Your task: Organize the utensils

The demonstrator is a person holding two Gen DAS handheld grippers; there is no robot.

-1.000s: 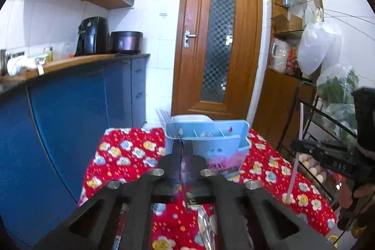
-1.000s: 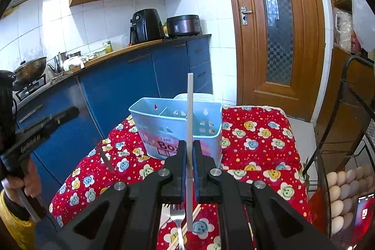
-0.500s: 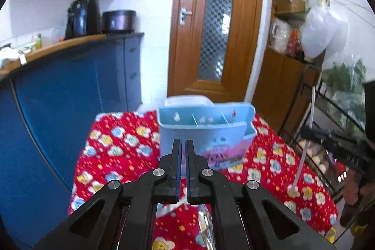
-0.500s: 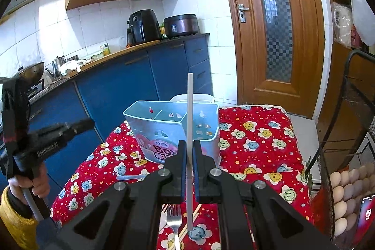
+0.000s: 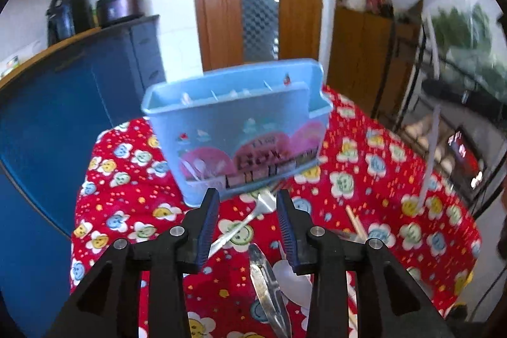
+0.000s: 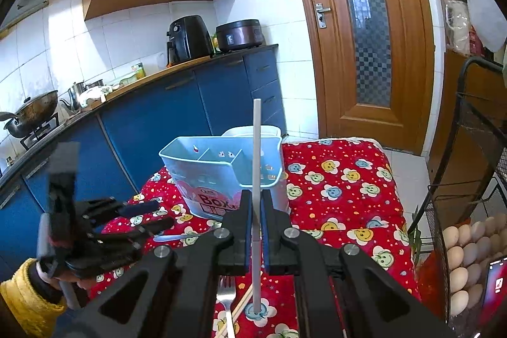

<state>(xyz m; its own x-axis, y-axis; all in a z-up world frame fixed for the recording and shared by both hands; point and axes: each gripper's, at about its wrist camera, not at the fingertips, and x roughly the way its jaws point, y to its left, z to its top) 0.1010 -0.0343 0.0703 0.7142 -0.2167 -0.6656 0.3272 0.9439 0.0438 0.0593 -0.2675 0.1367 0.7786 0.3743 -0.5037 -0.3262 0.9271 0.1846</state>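
My left gripper [image 5: 248, 205]: jaws opening, nothing gripped, a spoon handle [image 5: 236, 227] below. My right gripper [image 6: 256, 205] clamps an upright white straw [image 6: 256, 167] before the blue utensil caddy [image 6: 202, 179].

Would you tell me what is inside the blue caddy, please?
The blue caddy shows dividers and seemingly empty compartments in the right wrist view; its front wall hides the compartment floors nearest the camera.

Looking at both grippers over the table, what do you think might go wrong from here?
The right gripper pinches a long white straw near its lower end, so it could tilt or miss the blue utensil box. The left gripper, jaws opening over a knife beside that box, might nudge it.
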